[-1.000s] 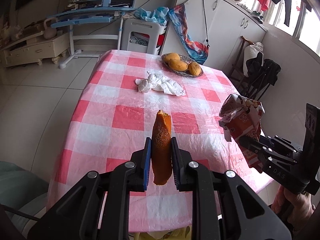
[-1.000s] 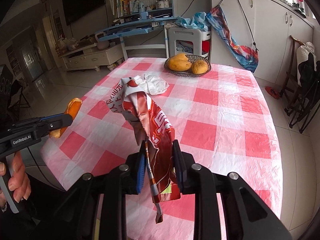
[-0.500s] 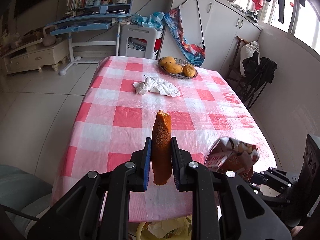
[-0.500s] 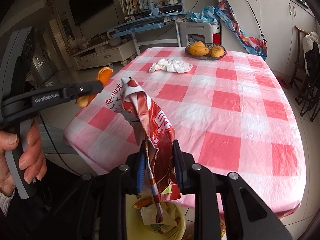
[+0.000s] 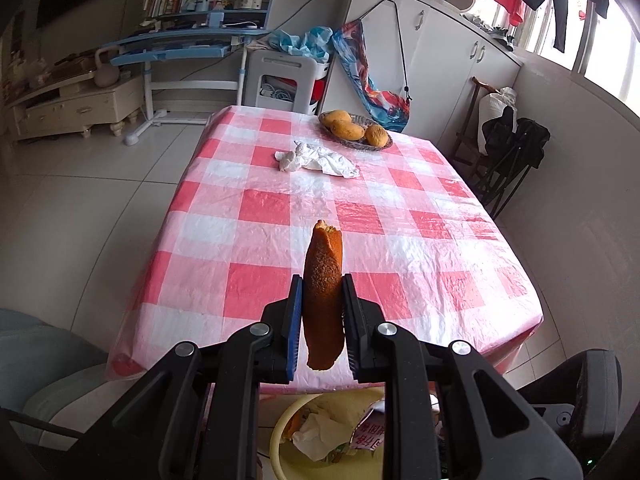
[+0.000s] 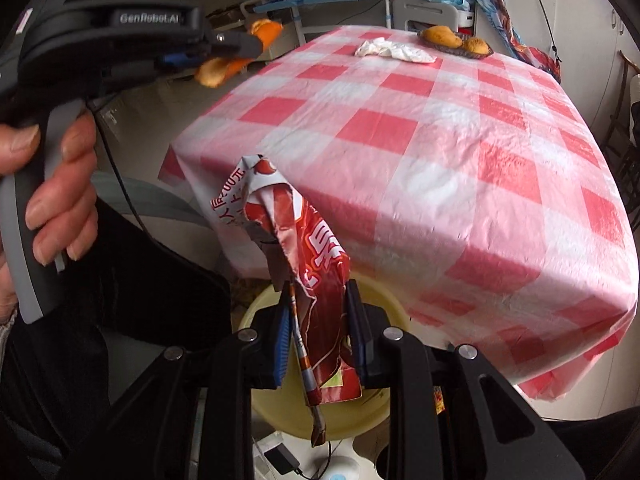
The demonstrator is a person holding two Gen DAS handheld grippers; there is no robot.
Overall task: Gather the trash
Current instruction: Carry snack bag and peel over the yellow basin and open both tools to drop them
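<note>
Above the yellow bin (image 6: 280,408): we carry two pieces of trash, step is drop-off.
Left gripper (image 5: 320,320): pinching the orange peel (image 5: 323,292), short of the bin, over the table (image 5: 360,216) edge.
Right gripper (image 6: 318,332): clamped on the red snack wrapper (image 6: 304,256), directly over the bin.
Next, we judge: release the wrapper, then bring the peel over the bin.
Beyond the bin: white tissue (image 5: 316,160) remains on the table.

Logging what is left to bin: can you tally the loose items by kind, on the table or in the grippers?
Fruit peel, in left gripper: 1
Snack wrapper, in right gripper: 1
Crumpled tissue, on table: 1
Fruits in basket: 3
Total: 6
</note>
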